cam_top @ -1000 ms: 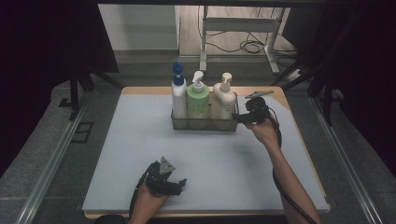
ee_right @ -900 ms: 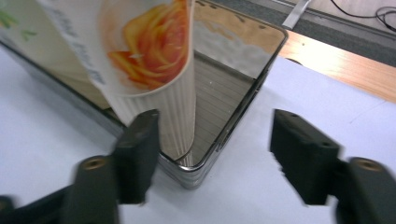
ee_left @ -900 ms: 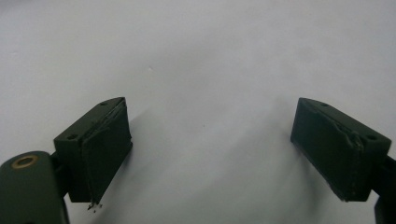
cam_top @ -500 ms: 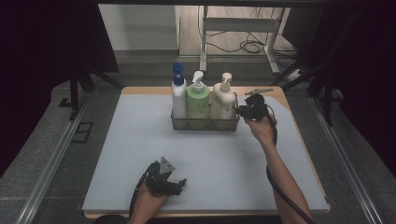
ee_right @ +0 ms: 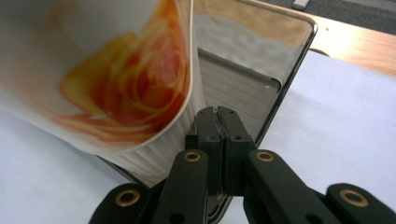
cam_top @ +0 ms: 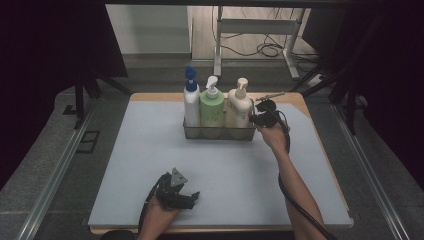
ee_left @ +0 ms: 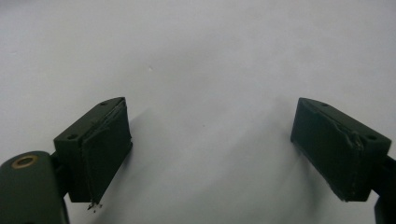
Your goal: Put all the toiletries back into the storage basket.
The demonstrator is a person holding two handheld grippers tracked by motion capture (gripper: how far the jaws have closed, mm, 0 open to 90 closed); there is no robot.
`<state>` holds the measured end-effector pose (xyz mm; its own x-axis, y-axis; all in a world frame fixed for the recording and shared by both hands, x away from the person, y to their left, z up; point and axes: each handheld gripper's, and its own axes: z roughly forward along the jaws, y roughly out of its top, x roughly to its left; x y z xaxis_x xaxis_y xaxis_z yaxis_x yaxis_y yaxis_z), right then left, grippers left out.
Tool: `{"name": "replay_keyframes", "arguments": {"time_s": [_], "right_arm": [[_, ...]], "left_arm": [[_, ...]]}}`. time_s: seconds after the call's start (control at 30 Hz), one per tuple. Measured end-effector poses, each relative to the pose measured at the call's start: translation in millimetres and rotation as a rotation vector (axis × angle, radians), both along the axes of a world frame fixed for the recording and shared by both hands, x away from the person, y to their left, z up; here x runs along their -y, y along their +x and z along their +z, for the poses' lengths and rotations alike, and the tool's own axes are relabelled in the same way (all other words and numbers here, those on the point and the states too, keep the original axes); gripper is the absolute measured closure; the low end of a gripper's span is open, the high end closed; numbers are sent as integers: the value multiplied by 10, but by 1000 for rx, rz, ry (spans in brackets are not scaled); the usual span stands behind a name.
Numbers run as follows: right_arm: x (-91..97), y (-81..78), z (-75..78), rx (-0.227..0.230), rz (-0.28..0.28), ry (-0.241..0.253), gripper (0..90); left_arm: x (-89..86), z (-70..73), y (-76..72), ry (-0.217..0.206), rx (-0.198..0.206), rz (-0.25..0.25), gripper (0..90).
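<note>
Standing in a row inside the caddy (cam_top: 220,133) at the far middle of the bench (cam_top: 125,165): three pump bottles (cam_top: 212,105). Pinching the caddy's right end wall from the right: the right gripper (cam_top: 256,119). Resting on the bench's near edge, well apart from the caddy: the left gripper (cam_top: 187,197).

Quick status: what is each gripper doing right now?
Left gripper: open, nothing between its jaws, above the mat.
Right gripper: has just been closing; now shut on the wall of the bottle tray.
</note>
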<state>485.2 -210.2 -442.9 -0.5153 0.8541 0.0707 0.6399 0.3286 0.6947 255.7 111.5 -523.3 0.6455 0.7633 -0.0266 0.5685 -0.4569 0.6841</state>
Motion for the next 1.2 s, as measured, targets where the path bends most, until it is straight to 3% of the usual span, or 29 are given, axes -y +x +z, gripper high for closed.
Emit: {"name": "replay_keyframes", "arguments": {"time_s": [0.47, 1.2], "right_arm": [[-43, 60, -132, -34, -16, 10, 892], [-262, 35, -202, -47, 49, 11, 872]], "left_arm": [[1, 0, -1, -1, -2, 1, 120], [3, 0, -1, -3, -1, 2, 120]]}}
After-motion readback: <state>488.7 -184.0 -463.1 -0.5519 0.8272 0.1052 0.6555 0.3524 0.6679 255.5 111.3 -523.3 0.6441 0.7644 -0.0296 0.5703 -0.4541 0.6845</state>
